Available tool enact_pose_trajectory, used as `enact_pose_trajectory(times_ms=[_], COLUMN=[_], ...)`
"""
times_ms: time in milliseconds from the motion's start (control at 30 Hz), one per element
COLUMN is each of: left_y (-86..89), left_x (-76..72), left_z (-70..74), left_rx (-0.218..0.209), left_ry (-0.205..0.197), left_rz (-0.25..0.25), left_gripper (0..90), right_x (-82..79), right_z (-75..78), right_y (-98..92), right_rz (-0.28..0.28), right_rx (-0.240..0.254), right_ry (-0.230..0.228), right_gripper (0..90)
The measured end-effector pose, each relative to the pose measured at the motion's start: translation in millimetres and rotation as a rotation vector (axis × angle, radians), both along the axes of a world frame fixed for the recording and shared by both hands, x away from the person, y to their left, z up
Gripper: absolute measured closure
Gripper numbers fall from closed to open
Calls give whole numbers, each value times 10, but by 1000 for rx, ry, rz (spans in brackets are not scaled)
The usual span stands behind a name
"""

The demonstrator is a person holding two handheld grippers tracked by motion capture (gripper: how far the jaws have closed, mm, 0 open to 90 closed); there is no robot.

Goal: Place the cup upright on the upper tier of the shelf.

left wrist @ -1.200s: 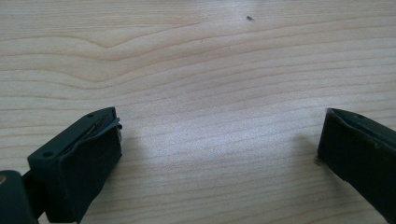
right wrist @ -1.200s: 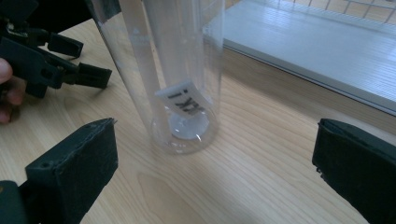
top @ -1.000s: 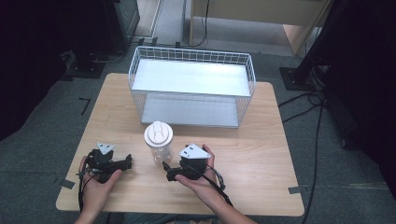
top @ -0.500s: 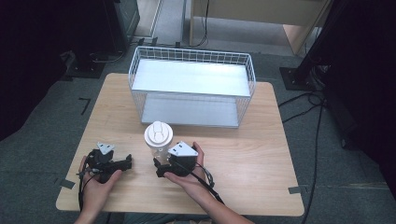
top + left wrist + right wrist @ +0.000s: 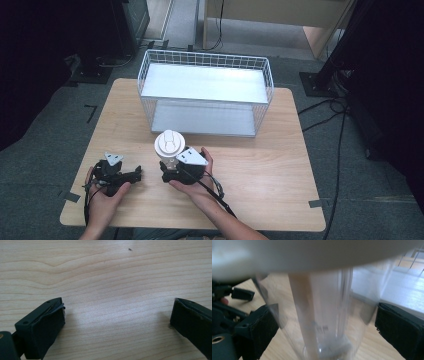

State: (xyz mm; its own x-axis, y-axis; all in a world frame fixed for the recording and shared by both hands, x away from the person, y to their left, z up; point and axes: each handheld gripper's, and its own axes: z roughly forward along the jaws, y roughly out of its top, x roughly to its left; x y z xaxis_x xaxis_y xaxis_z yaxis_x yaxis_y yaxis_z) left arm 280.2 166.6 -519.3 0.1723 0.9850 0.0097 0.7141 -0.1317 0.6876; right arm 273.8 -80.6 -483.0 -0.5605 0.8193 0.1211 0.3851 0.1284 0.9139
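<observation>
On the light wooden table (image 5: pixel 260 175), which stands on a grey carpeted floor (image 5: pixel 50 130) with black cables (image 5: pixel 340 125) trailing at the right and dark stands around it, a white wire basket (image 5: pixel 206 92) sits at the far middle, holding nothing but its pale bottom panel. Just in front of the basket, toward the person, a clear plastic cup (image 5: pixel 169 152) stands upright with a white lid (image 5: pixel 169 142) on top; through its wall in the right gripper view the cup (image 5: pixel 322 322) looks empty down to its base. The right gripper (image 5: pixel 167 172) sits at the cup's near side, and its jaws have just been closing, the cup between them and the black pads (image 5: pixel 259 332) right at its walls, though contact cannot be made out. The left gripper (image 5: pixel 135 175) rests on the table well to the left of the cup, its jaws spread wide over bare wood (image 5: pixel 112 290).
</observation>
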Motion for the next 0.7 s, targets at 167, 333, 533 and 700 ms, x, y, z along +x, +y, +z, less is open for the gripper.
enact_pose_trajectory(times_ms=[167,333,533,700], left_y=[0,2,1,2], left_x=[0,-1,-1,-1], left_z=[0,3,2,3], left_rx=[0,4,3,4], left_ry=[0,4,3,4], left_rz=[0,-9,-9,-9], left_gripper=[0,0,0,0], right_x=[1,-2,-28,-31], right_z=[71,135,156,167], right_y=[18,18,47,40], right_rz=[-7,-3,-5,-6], right_rx=[40,44,54,56], right_ry=[-40,-69,-110,-117], right_gripper=[64,91,143,148])
